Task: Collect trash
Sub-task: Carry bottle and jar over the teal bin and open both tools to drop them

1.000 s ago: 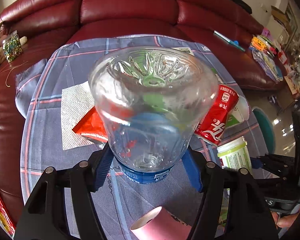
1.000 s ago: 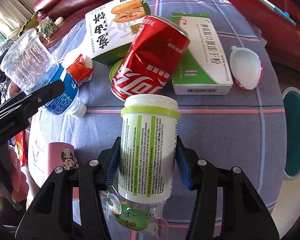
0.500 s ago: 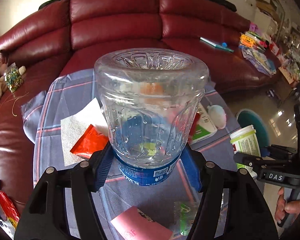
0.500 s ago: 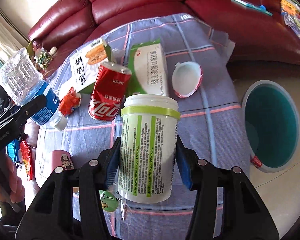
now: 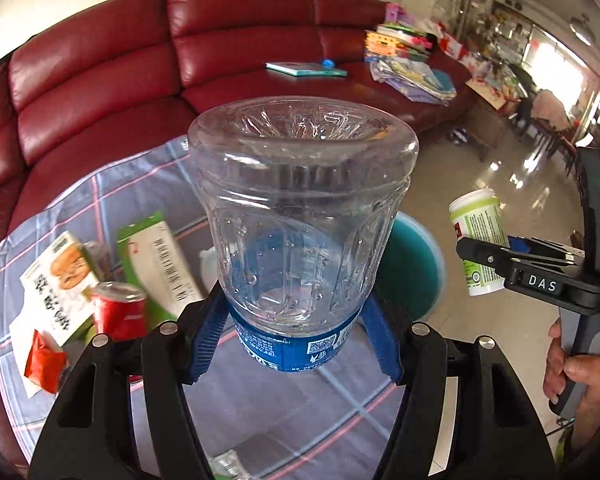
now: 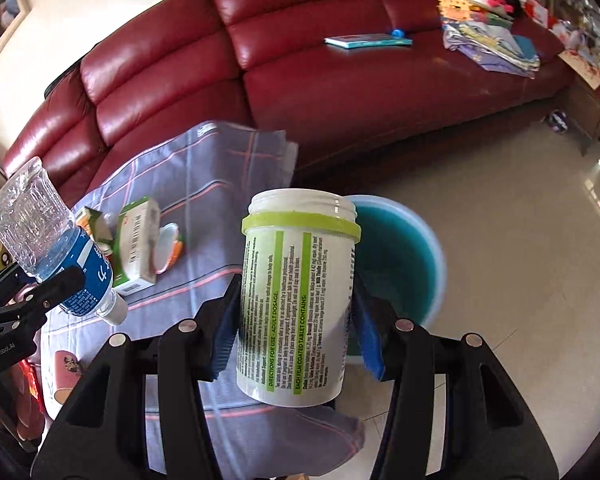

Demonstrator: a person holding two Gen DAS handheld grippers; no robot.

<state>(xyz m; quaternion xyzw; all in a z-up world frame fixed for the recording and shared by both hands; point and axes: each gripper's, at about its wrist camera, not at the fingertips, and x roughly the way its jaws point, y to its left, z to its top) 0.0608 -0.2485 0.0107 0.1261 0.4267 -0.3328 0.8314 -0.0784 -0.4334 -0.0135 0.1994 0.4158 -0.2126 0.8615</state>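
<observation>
I have my left gripper (image 5: 296,344) clamped on the clear water bottle (image 5: 300,220), my right gripper (image 6: 296,334) on the white supplement jar (image 6: 296,300). Beyond them sits the teal bin (image 6: 400,256) on the floor; releasing both together risks one bouncing off its rim

By the teal bin (image 6: 400,248): one clear water bottle (image 5: 300,220) and one white tablet jar (image 6: 296,300) above it; on the checked cloth (image 5: 260,400) beside it, two cartons (image 5: 60,280) (image 5: 156,256), one red can (image 5: 118,312), one red wrapper (image 5: 40,360), one pink cup (image 6: 66,372)
</observation>
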